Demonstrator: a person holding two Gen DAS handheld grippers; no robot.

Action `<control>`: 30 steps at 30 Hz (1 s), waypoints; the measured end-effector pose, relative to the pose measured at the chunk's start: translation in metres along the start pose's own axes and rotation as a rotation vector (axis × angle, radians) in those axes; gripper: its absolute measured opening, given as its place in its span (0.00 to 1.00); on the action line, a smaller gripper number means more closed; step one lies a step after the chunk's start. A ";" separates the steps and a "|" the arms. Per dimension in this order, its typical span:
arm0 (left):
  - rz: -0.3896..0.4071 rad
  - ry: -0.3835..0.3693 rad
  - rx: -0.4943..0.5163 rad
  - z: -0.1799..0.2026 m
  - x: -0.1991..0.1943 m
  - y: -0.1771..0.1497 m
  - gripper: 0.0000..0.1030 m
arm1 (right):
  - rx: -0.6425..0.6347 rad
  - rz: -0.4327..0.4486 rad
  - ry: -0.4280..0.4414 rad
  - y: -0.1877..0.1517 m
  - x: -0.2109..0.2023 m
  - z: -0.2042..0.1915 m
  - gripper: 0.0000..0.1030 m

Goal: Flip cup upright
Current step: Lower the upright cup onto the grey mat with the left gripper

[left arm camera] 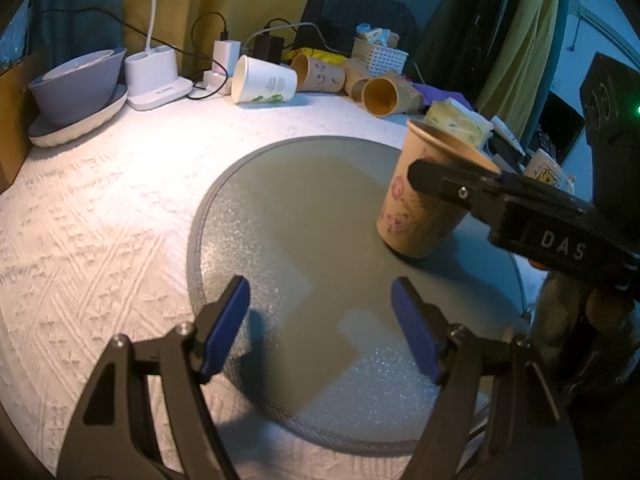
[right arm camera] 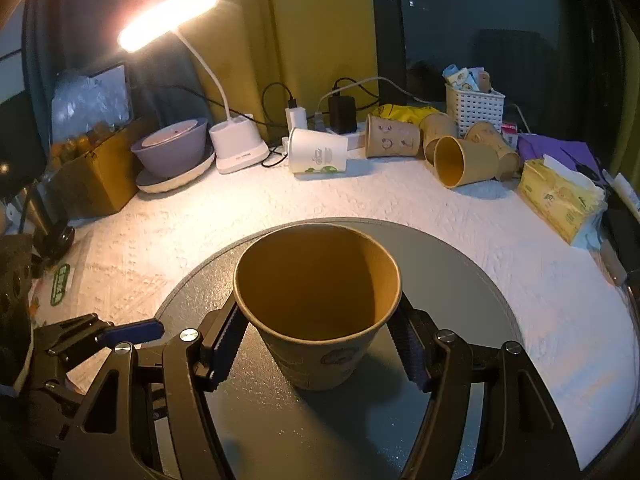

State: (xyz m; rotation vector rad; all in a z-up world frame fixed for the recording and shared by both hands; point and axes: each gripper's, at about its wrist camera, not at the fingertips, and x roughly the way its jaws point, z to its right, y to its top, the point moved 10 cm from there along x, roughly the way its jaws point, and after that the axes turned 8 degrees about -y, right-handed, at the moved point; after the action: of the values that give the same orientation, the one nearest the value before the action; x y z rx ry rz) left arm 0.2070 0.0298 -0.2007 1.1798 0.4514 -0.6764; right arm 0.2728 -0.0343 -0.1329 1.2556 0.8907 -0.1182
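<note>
One upright cup (right arm camera: 318,304) in right gripper (right arm camera: 320,344), left gripper (left arm camera: 320,320) wide, empty

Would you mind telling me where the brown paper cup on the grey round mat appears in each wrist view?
Left wrist: brown cup right of centre, gripped by the right gripper.
Right wrist: cup at lower centre, mouth up, between the fingers.
Shared landmark: white cup lying on its side.

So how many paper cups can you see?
6, maybe more hidden. One brown cup stands upright on the round mat, between the right gripper fingers. A white cup and four brown ones lie at the back.
</note>
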 end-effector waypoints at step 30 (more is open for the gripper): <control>0.030 0.028 0.036 0.024 -0.027 -0.012 0.72 | -0.003 0.010 -0.045 -0.021 -0.032 0.003 0.73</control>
State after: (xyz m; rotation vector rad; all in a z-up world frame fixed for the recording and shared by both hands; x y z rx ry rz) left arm 0.1783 0.0112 -0.1833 1.2290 0.4452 -0.6452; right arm 0.2418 -0.0564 -0.1288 1.2498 0.8454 -0.1367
